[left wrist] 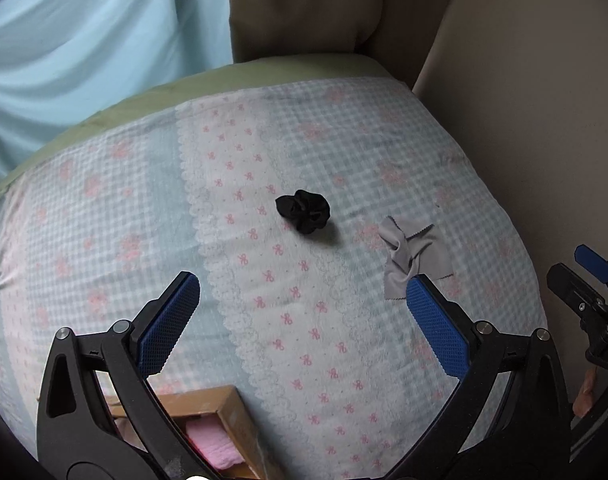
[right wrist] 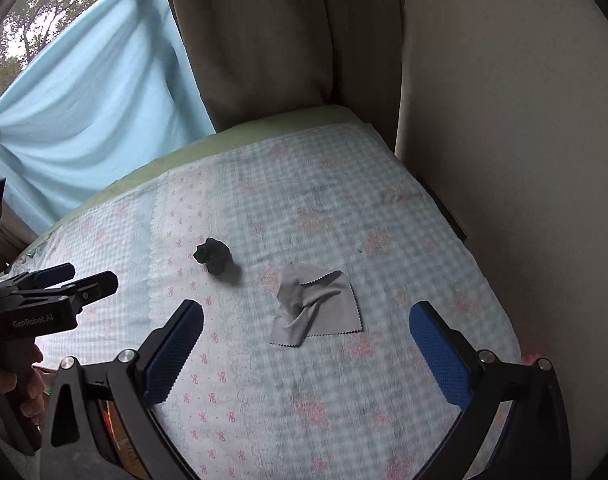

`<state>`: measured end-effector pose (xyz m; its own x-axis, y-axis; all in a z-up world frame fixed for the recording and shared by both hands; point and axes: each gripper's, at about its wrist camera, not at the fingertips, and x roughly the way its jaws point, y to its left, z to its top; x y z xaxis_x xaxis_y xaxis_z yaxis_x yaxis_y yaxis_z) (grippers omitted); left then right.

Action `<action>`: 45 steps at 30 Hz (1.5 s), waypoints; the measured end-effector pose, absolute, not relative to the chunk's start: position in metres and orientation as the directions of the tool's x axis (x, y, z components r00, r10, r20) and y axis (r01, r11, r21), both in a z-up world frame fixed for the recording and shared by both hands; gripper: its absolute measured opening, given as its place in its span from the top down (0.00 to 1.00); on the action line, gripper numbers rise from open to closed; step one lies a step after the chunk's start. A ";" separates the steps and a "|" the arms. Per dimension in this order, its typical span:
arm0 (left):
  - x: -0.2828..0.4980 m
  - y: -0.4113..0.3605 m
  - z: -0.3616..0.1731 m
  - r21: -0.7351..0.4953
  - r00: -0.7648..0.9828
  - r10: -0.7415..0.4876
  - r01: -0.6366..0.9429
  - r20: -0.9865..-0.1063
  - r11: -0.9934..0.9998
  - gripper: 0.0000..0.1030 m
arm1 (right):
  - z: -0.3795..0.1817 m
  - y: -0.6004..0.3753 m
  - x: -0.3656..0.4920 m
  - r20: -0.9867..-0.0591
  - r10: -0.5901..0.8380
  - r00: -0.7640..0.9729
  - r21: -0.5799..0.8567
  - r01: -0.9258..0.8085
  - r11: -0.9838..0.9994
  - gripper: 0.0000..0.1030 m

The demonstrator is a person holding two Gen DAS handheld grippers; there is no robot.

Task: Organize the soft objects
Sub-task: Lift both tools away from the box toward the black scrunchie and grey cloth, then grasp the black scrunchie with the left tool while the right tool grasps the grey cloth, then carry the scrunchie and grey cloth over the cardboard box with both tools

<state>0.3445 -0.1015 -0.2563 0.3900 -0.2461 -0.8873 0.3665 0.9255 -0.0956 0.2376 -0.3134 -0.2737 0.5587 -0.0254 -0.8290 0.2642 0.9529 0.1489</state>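
Note:
A black scrunchie lies on the checked bed cover, ahead of my left gripper, which is open and empty above the cover. A crumpled grey cloth lies right of the scrunchie, partly behind the left gripper's right finger. In the right wrist view the grey cloth lies just ahead of my open, empty right gripper, with the scrunchie further left. The left gripper shows at the left edge there; the right gripper shows at the left wrist view's right edge.
A cardboard box holding a pink soft item sits at the bed's near edge under the left gripper. A beige wall borders the bed on the right. A beige curtain and a light blue curtain hang behind.

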 end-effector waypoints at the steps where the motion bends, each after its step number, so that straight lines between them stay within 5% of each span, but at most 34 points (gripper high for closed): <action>1: 0.355 -0.108 -0.270 -0.094 0.382 -0.241 0.365 -0.892 0.926 0.00 | -0.286 -0.315 0.243 -0.828 -0.019 0.561 0.151 0.255 0.955 0.00; 16: 0.443 -0.169 -0.432 -0.031 0.387 -0.199 0.399 -0.900 0.917 0.02 | -0.450 -0.313 0.298 -0.836 -0.028 0.548 0.108 0.214 0.971 0.00; 21: 0.455 -0.176 -0.458 -0.010 0.405 -0.192 0.410 -0.894 0.912 0.22 | -0.471 -0.311 0.306 -0.829 -0.033 0.558 0.110 0.221 0.969 0.01; 23: 0.459 -0.176 -0.464 -0.010 0.403 -0.190 0.408 -0.895 0.913 0.28 | -0.471 -0.310 0.306 -0.817 -0.055 0.574 0.094 0.227 0.969 0.06; 25: 0.459 -0.175 -0.464 -0.011 0.421 -0.201 0.411 -0.884 0.911 0.44 | -0.469 -0.311 0.307 -0.806 -0.082 0.586 0.075 0.240 0.968 0.32; 31: 0.457 -0.172 -0.458 -0.002 0.452 -0.212 0.421 -0.866 0.907 0.76 | -0.465 -0.319 0.310 -0.794 -0.091 0.601 0.087 0.261 0.961 0.75; 37: 0.454 -0.170 -0.456 -0.002 0.454 -0.208 0.414 -0.866 0.910 0.85 | -0.464 -0.318 0.312 -0.812 -0.069 0.580 0.092 0.245 0.965 0.90; 45: 0.444 -0.170 -0.446 -0.003 0.459 -0.216 0.420 -0.862 0.907 0.85 | -0.452 -0.317 0.308 -0.805 -0.063 0.590 0.109 0.251 0.962 0.93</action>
<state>0.4438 -0.1700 -0.4464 0.4586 -0.2156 -0.8621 0.4203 0.9074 -0.0034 0.3084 -0.3175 -0.4520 0.5903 -0.0626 -0.8047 0.2507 0.9619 0.1090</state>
